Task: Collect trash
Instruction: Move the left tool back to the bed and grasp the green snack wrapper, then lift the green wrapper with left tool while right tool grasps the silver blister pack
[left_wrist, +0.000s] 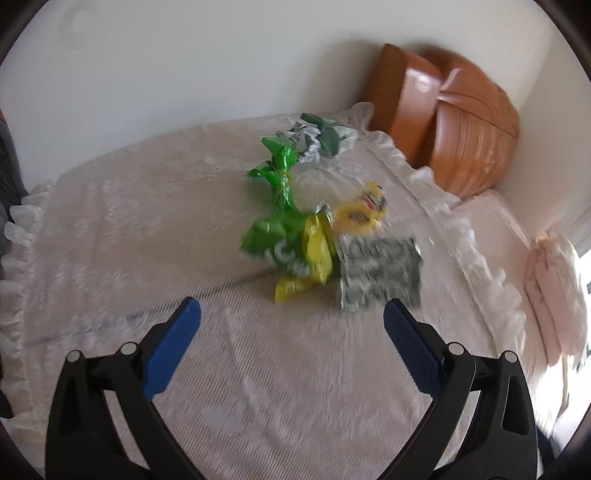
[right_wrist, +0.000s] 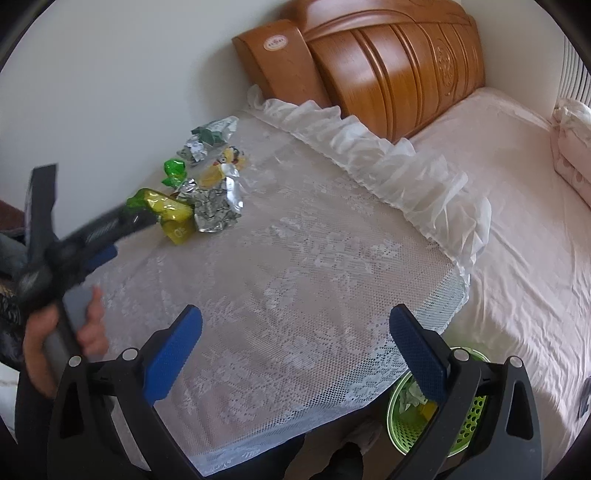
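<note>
Left gripper (left_wrist: 291, 317) wide open, empty, hovering short of wrapper pile. Right gripper (right_wrist: 295, 325) also spread, nothing held, over table's near edge. Wrappers bunched toward table's far-left corner by wall: green-yellow bag (left_wrist: 291, 243) nearest, grey packet (left_wrist: 380, 273) touching it on right, yellow wrapper (left_wrist: 364, 210) behind, twisted green wrapper (left_wrist: 279, 173), silver-green packet (left_wrist: 317, 138) farthest. Five by my count, blur makes it rough. One green basket (right_wrist: 469, 417) below near-right corner, some scraps already inside. Judgement: collection partway, pile left.

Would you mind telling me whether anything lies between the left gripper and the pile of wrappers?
Nothing visible does: only bare lace cloth separates the open left gripper from the wrappers, the nearest lying just ahead.
</note>
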